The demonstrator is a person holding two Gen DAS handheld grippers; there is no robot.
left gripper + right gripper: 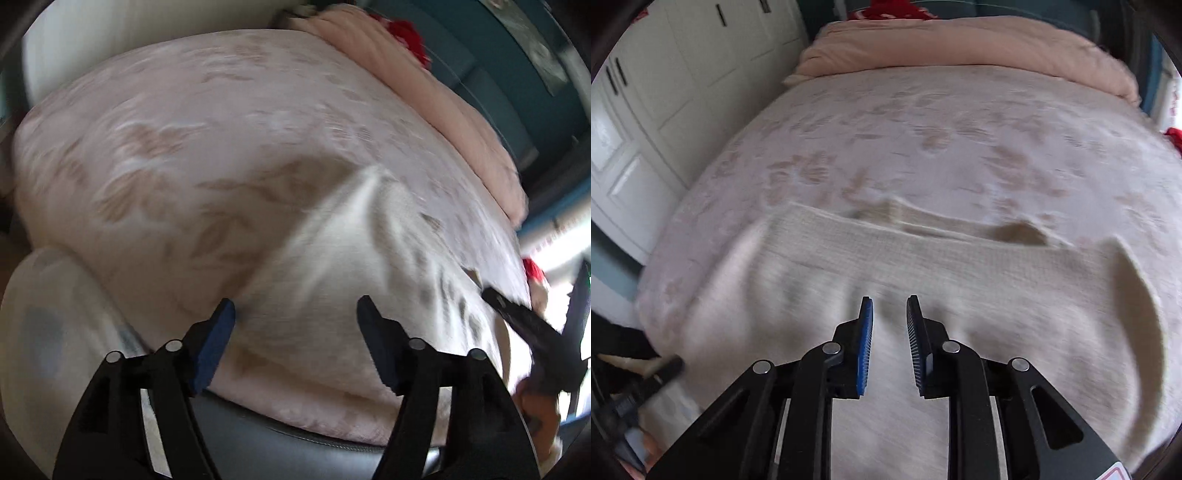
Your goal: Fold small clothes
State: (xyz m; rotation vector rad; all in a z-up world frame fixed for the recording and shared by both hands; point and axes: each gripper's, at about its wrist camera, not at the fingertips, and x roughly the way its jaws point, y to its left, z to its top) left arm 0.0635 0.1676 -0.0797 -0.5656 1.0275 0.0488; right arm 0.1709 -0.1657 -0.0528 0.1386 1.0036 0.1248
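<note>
The left gripper (295,317) sat nearest its camera, its two blue-padded fingers spread wide with nothing between them, released and hanging over the garment's near part. The right gripper (889,321) filled the bottom of its own view, jaws narrowed to a slim gap. No cloth could be seen caught between the pads, so it looked empty, though blur made this hard to confirm.

The task's thing was a cream knitted garment (923,280), lying spread on a bed covered by a pale pink bedspread (923,140) with a faded leaf pattern. It lay directly ahead of and beneath both grippers. In the right wrist view its long axis ran across the picture from left to right, with a curved sleeve or side edge (1145,310) at the right. In the left wrist view part of the knit rose in a soft peak (373,184) ahead of the open fingers. The right gripper (524,317) showed at that view's right edge, so the two hands were close together over the same cloth. Neither seemed clearly nearer to it.

Both grippers pointed steeply downward toward the bed. Beyond lay a folded peach quilt (960,48), something red (886,11) behind it, and white cupboard doors (683,74) at the left.
</note>
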